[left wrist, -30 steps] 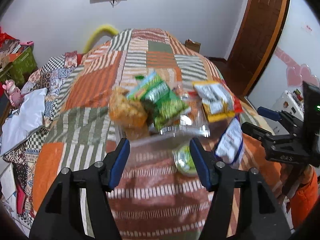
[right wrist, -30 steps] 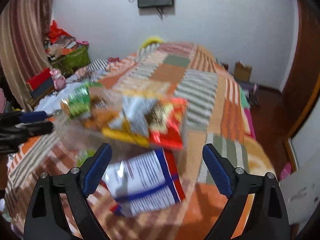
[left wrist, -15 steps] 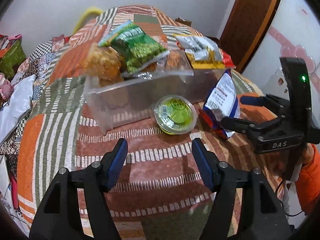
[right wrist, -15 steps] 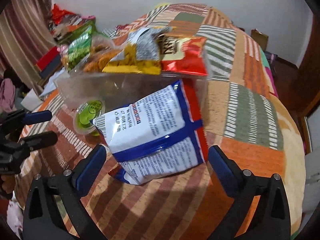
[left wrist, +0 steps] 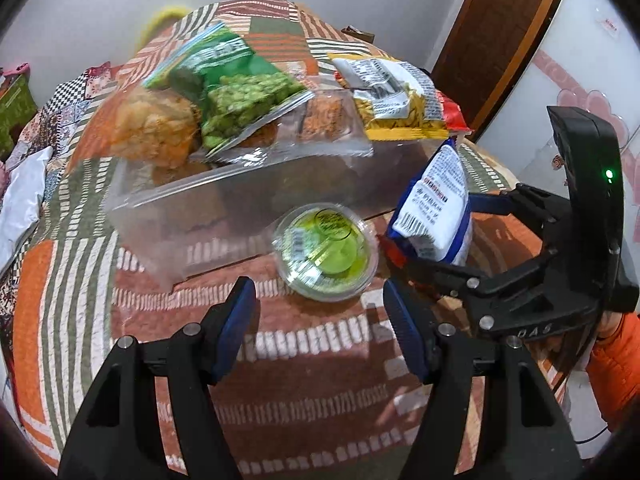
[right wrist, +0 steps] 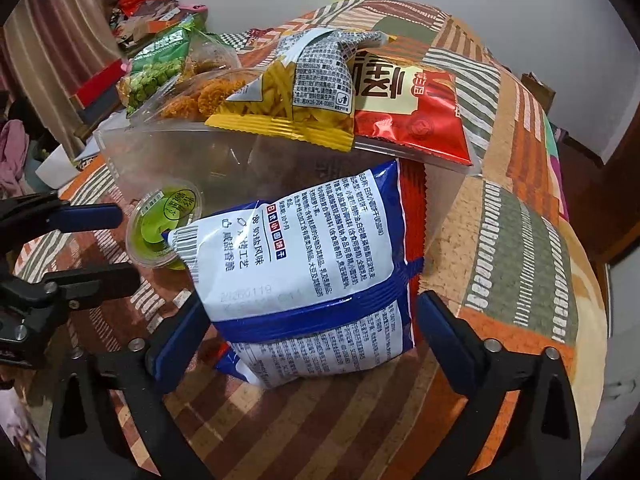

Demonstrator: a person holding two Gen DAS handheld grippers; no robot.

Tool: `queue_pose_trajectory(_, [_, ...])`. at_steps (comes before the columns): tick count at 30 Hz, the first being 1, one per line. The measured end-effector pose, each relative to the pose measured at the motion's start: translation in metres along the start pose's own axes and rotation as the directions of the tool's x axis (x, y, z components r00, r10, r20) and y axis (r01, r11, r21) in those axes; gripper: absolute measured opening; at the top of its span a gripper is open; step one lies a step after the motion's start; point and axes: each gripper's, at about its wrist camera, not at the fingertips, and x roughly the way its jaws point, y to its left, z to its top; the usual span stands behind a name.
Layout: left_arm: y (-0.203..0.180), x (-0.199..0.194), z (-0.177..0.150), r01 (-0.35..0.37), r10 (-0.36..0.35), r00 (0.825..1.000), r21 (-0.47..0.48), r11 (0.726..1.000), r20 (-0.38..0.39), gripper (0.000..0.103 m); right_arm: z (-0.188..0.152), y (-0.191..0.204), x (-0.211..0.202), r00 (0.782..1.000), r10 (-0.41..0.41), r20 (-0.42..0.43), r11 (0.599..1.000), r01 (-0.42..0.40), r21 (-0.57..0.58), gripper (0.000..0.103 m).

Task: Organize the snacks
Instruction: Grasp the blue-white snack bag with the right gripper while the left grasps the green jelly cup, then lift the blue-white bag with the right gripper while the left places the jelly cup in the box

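Note:
A clear plastic bin (left wrist: 224, 200) on the patchwork bed holds a green pea bag (left wrist: 232, 84), an orange snack bag (left wrist: 154, 128) and a yellow and red bag (left wrist: 396, 100). A green-lidded cup (left wrist: 326, 250) lies in front of the bin. A white and blue packet (right wrist: 304, 272) leans on the bin's end. My left gripper (left wrist: 318, 328) is open just short of the cup. My right gripper (right wrist: 308, 336) is open with its fingers on either side of the packet's lower half; it also shows in the left wrist view (left wrist: 456, 240).
The bed's patchwork quilt (right wrist: 520, 240) drops off at its right edge toward a wooden door (left wrist: 496, 40). Clutter, boxes and clothes lie beyond the bed's left side (right wrist: 132, 20). A white cloth (left wrist: 20, 200) lies on the quilt's left.
Both grippers have moved forward and down: the left closer to the cup, the right until its open fingers straddle the white and blue packet.

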Motion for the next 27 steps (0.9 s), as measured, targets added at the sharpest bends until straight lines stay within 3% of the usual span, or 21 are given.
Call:
queue_pose_trajectory(6, [-0.004, 0.011, 0.006, -0.009, 0.008, 1.000, -0.004, 1.000, -0.012, 0.066, -0.003, -0.002, -0.004, 0.999, 0.028, 0.019, 1.000, -0.028, 0.007, 0.084])
queue_pose_trajectory(12, [-0.009, 0.020, 0.013, -0.006, 0.006, 1.000, -0.007, 1.000, -0.008, 0.066, -0.007, -0.001, -0.008, 0.999, 0.032, 0.030, 0.999, -0.033, 0.014, 0.079])
queue_pose_trajectory(17, [-0.014, 0.025, 0.013, -0.014, 0.014, 1.000, 0.005, 1.000, -0.004, 0.055, -0.012, -0.005, -0.016, 0.998, 0.037, 0.044, 0.999, -0.038, 0.036, 0.079])
queue_pose_trajectory(27, [-0.014, 0.010, -0.005, -0.016, 0.016, 1.000, 0.010, 1.000, 0.012, 0.055, -0.022, -0.004, -0.048, 0.993, 0.015, 0.121, 0.999, -0.021, 0.049, 0.079])
